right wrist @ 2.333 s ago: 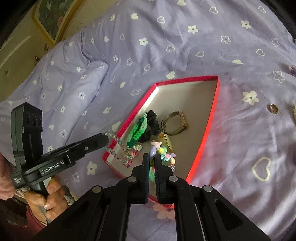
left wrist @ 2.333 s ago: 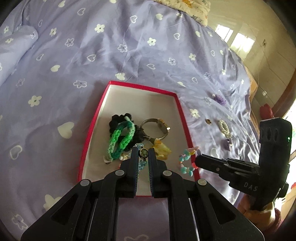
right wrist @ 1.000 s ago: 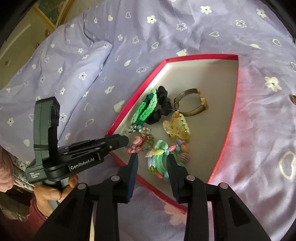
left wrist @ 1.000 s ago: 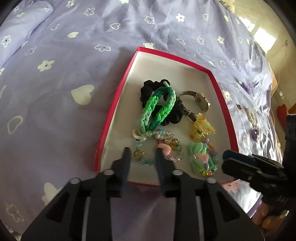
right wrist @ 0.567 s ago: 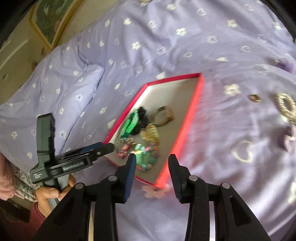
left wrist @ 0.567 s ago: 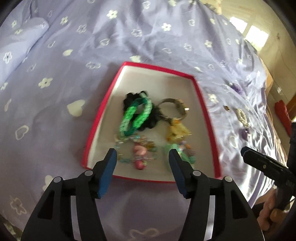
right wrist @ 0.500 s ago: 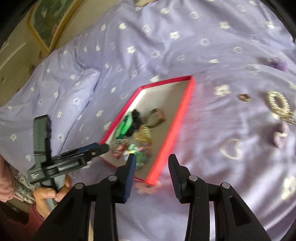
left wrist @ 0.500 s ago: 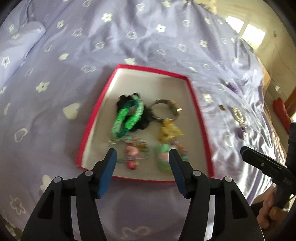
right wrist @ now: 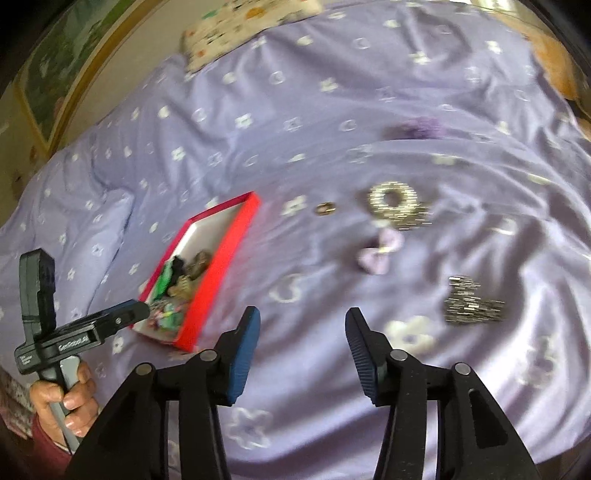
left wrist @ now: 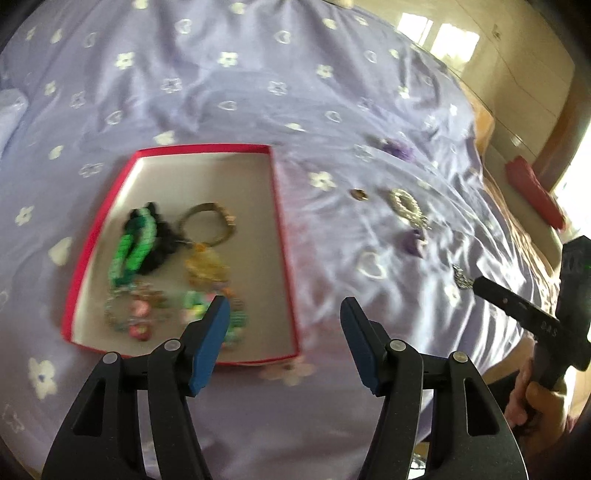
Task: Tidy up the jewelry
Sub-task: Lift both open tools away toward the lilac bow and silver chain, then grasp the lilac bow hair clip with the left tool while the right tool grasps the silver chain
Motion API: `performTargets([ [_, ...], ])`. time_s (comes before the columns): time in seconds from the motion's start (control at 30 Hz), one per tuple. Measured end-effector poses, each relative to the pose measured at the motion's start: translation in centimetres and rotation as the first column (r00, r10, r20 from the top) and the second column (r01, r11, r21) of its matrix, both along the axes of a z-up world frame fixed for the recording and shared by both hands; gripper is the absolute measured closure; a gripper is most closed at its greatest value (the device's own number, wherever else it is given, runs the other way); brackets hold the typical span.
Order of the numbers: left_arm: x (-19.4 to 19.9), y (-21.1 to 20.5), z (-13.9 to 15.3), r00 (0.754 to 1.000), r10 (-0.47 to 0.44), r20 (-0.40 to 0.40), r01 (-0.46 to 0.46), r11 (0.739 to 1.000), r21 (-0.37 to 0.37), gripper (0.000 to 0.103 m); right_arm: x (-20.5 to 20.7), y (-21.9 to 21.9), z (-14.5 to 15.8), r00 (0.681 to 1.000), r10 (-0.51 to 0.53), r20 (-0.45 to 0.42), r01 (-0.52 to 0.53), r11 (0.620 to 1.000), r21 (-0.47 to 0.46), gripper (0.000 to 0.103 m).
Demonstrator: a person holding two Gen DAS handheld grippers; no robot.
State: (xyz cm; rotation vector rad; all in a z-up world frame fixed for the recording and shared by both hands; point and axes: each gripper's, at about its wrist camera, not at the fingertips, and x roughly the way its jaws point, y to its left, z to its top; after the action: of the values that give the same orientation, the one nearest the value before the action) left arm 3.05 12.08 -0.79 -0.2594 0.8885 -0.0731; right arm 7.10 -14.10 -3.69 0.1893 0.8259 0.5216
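A red-rimmed box (left wrist: 284,243) (right wrist: 218,269) on the purple bedspread holds a green braided band (left wrist: 131,253), a black scrunchie, a watch (left wrist: 210,225), a yellow clip and bead bracelets (left wrist: 136,314). Loose on the bedspread to its right lie a small ring (left wrist: 359,194) (right wrist: 325,208), a pearl hoop (left wrist: 406,205) (right wrist: 393,199), a lilac bow (left wrist: 413,243) (right wrist: 378,251), a silver piece (right wrist: 469,302) and a purple scrunchie (right wrist: 419,129). My left gripper (left wrist: 284,317) is open and empty above the box's near right corner. My right gripper (right wrist: 301,328) is open and empty above bare bedspread, left of the silver piece.
A patterned pillow (right wrist: 243,26) lies at the far end of the bed. A wooden bed edge and a red object (left wrist: 535,195) are at the right in the left wrist view. The right gripper shows in the left wrist view (left wrist: 517,306); the left one shows in the right wrist view (right wrist: 92,328).
Both grippers opened, left the bead bracelets in the box, and drew back. Both have swung to the right, the right one toward the loose pieces on the bedspread.
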Motion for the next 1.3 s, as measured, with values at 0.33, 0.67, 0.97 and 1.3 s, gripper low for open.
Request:
performTargets([
  [0.33, 2.5, -5.8, 0.3, 0.994, -0.107, -0.003, 0.107, 0.994, 0.008, 0.037, 0.6, -5.8, -0.9, 0.991, -0.131, 0.001, 0.131, 0.991, -0.013, 0.043],
  [0.67, 6.2, -10.2, 0.6, 0.980, -0.199, -0.002, 0.199, 0.980, 0.024, 0.030, 2.2, -7.3, -2.6, 0.986, -0.165, -0.019, 0.163, 0.985, -0.058, 0.040],
  [0.97, 10.6, -14.0, -1.0, 0.959, -0.284, -0.027, 0.285, 0.958, 0.039, 0.028, 4.6, -7.5, -4.9, 0.984, -0.177, -0.034, 0.169, 0.973, -0.157, 0.037],
  [1.3, 15.3, -17.6, -3.6, 0.942, -0.332, -0.050, 0.335, 0.940, 0.061, 0.029, 5.3, -7.3, -5.8, 0.985, -0.173, -0.015, 0.167, 0.970, -0.179, 0.042],
])
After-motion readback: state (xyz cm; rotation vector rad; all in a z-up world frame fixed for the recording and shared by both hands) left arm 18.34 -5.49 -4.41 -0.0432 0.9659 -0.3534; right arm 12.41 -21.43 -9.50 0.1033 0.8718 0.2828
